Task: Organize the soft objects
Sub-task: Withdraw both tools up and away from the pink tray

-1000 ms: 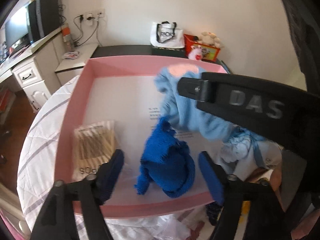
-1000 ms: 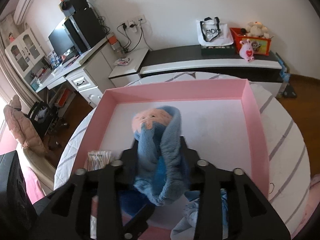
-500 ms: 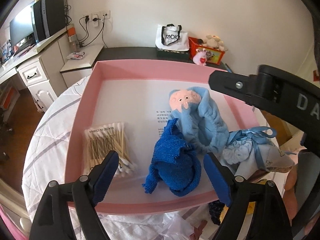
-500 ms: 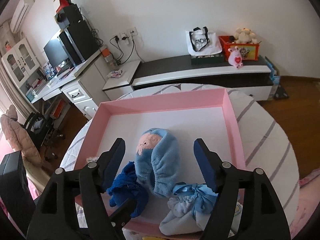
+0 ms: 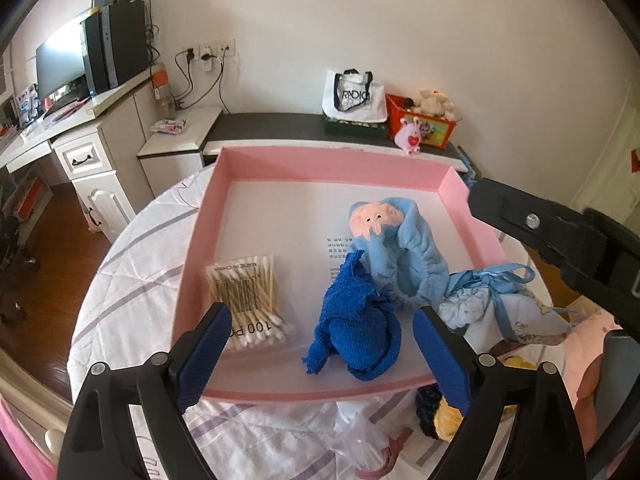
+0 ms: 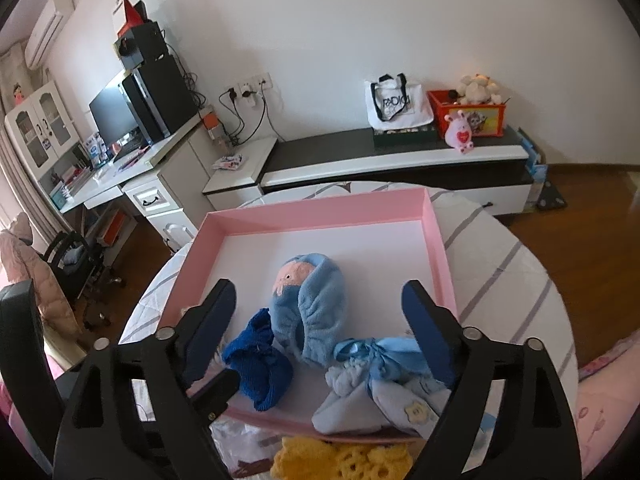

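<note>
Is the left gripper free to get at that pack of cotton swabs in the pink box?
Probably yes. The left gripper holds nothing, its jaws opening, and the cotton swab pack lies uncovered in the pink box, just beyond one finger. The dark blue knit sits beside it, not over it.

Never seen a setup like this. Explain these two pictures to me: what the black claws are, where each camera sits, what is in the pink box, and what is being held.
No robot: a person holds a two-finger claw in each hand, with a camera on each looking along its fingers. One picture looks past the left gripper, the other past the right gripper.

The pink tray on the round table holds a light blue plush headband, a dark blue knit piece, cotton swabs and a pale blue ribboned bundle.

Both sets of jaws are opening, gripping nothing.
</note>
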Motion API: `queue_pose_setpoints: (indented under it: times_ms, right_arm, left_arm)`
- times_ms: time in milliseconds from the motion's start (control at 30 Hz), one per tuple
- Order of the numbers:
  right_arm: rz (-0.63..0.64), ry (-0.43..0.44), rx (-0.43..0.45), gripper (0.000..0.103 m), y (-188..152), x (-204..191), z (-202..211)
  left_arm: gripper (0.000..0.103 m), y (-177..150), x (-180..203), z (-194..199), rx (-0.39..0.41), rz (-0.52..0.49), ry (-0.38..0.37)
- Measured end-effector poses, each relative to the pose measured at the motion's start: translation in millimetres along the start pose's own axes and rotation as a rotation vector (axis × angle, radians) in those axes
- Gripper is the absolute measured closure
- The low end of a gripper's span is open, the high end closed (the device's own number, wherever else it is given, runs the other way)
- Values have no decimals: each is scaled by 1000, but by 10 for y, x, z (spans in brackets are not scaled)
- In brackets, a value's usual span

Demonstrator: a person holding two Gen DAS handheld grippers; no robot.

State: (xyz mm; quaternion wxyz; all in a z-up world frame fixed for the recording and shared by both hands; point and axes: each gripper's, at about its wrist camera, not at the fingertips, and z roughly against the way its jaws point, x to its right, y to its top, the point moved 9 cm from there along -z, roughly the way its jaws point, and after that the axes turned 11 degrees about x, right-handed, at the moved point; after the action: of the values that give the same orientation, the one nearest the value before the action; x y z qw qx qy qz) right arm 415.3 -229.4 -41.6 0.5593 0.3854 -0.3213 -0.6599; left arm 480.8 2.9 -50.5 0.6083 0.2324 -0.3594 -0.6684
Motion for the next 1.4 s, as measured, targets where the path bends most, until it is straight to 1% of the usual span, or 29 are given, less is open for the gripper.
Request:
queue_pose_setpoints:
  times_ms: [100, 233, 400, 533, 700, 933, 1200, 1400]
  right_arm:
    - [1, -9, 24, 13, 20, 10, 135]
    - [5, -22, 51, 9, 33, 45, 323]
    - [13, -55, 91, 0, 13, 75, 599]
    - [18, -61, 118, 0, -1, 83, 838]
    - [53, -92, 157, 0, -41, 61, 1157]
    - [102, -94, 196, 0, -130, -53, 1526]
    - [146, -99, 243, 0, -236, -171, 1883]
    - [156, -108, 263, 0, -350, -221, 2090]
  left_arm:
    - [12, 2, 4, 142, 18, -2, 5]
    - [8, -23, 21, 338, 44, -8, 14]
    - [5, -56, 34, 610, 90, -10, 38]
    - [3, -86, 32, 875, 129, -8, 49]
    - [1, -134, 19, 1196, 176, -6, 66]
    - [0, -241, 1, 1639, 245, -6, 101]
    - [0, -447, 14, 2116, 317, -17, 131]
    - [0, -607, 21, 2363, 343, -21, 131]
